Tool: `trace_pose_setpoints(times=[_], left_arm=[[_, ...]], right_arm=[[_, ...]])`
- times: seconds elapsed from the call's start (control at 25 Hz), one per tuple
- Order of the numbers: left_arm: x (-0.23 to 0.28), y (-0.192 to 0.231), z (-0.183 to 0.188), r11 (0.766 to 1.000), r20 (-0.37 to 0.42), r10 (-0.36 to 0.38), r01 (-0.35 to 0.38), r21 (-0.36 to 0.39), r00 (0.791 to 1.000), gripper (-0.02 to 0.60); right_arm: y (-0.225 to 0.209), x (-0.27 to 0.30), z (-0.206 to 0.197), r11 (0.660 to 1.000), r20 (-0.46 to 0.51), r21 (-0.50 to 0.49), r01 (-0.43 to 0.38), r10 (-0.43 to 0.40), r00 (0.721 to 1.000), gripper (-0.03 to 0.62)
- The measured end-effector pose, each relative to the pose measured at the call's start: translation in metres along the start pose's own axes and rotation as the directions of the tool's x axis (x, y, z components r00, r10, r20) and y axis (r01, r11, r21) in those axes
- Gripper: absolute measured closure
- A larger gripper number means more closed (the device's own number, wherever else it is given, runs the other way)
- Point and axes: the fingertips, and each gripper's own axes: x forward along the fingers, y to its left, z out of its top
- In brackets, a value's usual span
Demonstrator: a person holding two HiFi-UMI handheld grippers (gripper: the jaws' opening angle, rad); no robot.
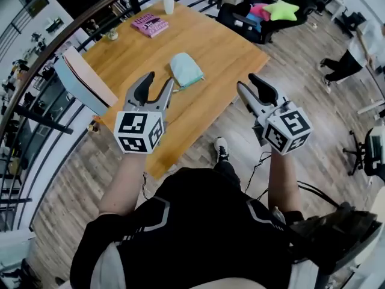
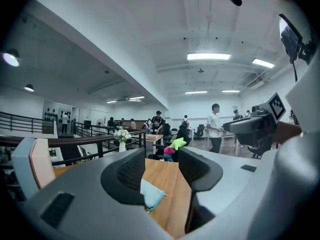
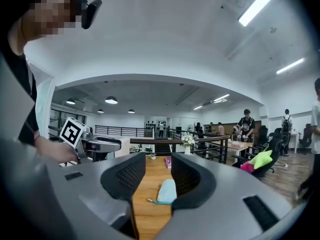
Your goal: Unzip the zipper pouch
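Left claw point(image 1: 161, 80) spread, empty | right claw point(image 1: 246, 82) spread, empty | pouch point(image 1: 186, 69) zipper too small to see

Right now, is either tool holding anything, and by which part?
Nothing held: left tool and right tool both open; the pouch lies on the table, untouched.

Pouch point(image 1: 186, 69) lies on the table point(image 1: 225, 53), book point(image 1: 150, 24) and vase point(image 1: 168, 2) behind.
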Motion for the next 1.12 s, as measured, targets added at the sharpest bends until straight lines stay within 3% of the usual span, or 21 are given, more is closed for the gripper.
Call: trace_pose_setpoints(times=[0.24, 0.36, 0.52, 0.76, 0.92, 1.12], left_arm=[[0.035, 0.018, -0.004, 0.993, -0.024, 0.115, -0.115, -0.004, 0.993, 0.359], [0.054, 0.022, -0.003, 0.988, -0.044, 0.152, -0.153, -0.002, 0.987, 0.359], [0.074, 0.024, -0.017, 0.972, -0.090, 0.223, -0.228, -0.059, 0.971, 0.359], [0.102, 0.034, -0.030, 0.944, -0.144, 0.305, -0.319, -0.086, 0.942, 0.359], [0.118, 0.035, -0.042, 0.922, -0.168, 0.354, -0.373, -0.101, 0.920, 0.359], [0.129, 0.034, -0.062, 0.907, -0.192, 0.381, -0.406, -0.109, 0.904, 0.359]], right_arm=[[-0.048, 0.067, -0.003, 0.986, 0.008, 0.030, -0.164, 0.164, 0.986, 0.427], [-0.069, 0.100, -0.001, 0.968, -0.002, 0.000, -0.250, 0.250, 0.968, 0.434], [-0.097, 0.134, -0.017, 0.935, -0.046, 0.002, -0.356, 0.355, 0.934, 0.434], [-0.141, 0.188, -0.047, 0.914, -0.075, -0.094, -0.394, 0.388, 0.919, 0.482], [-0.154, 0.210, -0.076, 0.877, -0.148, -0.074, -0.475, 0.461, 0.875, 0.480], [-0.147, 0.232, -0.108, 0.815, -0.171, -0.073, -0.575, 0.558, 0.812, 0.479]])
